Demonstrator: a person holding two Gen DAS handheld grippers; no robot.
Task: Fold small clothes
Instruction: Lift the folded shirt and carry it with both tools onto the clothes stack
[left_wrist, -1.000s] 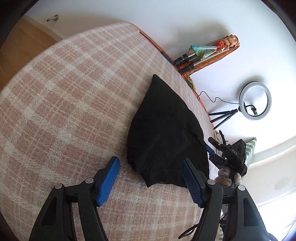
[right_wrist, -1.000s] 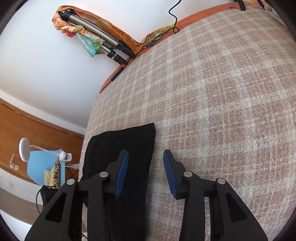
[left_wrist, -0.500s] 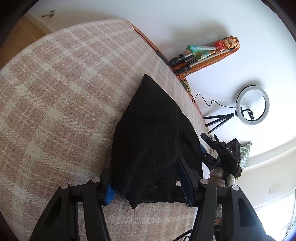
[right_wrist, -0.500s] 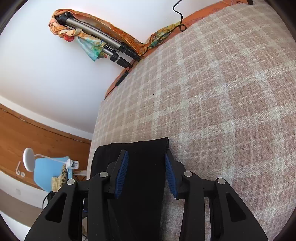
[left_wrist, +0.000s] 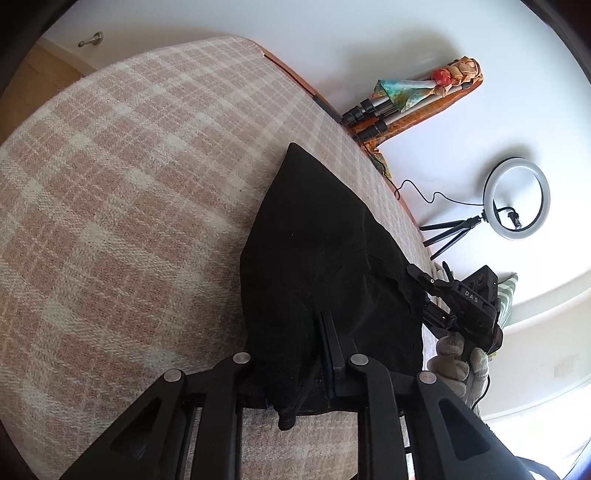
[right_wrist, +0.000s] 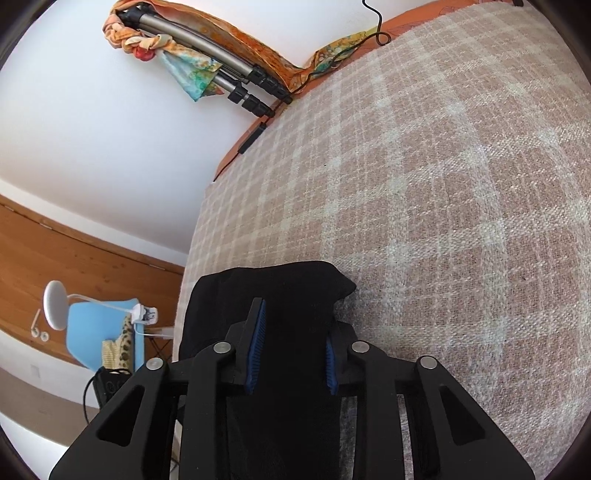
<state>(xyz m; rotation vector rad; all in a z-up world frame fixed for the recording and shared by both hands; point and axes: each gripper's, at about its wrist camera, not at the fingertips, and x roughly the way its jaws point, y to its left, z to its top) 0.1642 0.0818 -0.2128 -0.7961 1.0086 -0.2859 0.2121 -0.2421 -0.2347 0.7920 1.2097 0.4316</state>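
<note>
Black garment (left_wrist: 317, 258) spread on checked bed (left_wrist: 129, 206), centre frame. Left tongs (left_wrist: 295, 354) closing, pinching its near edge. Right tongs (right_wrist: 293, 354) closing, pressing garment corner.

Garment (left_wrist: 317, 258) on bed (left_wrist: 129, 203), ring light (left_wrist: 517, 199) and tripods (left_wrist: 369, 114) beyond bed's edge

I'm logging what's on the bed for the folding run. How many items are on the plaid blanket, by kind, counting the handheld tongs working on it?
Black fabric garment: 1
Handheld black tongs with blue pads: 2, the left tongs and the right tongs, both closing with the garment between their pads
Pink-and-cream plaid blanket underneath: 1
Total: 4
</note>
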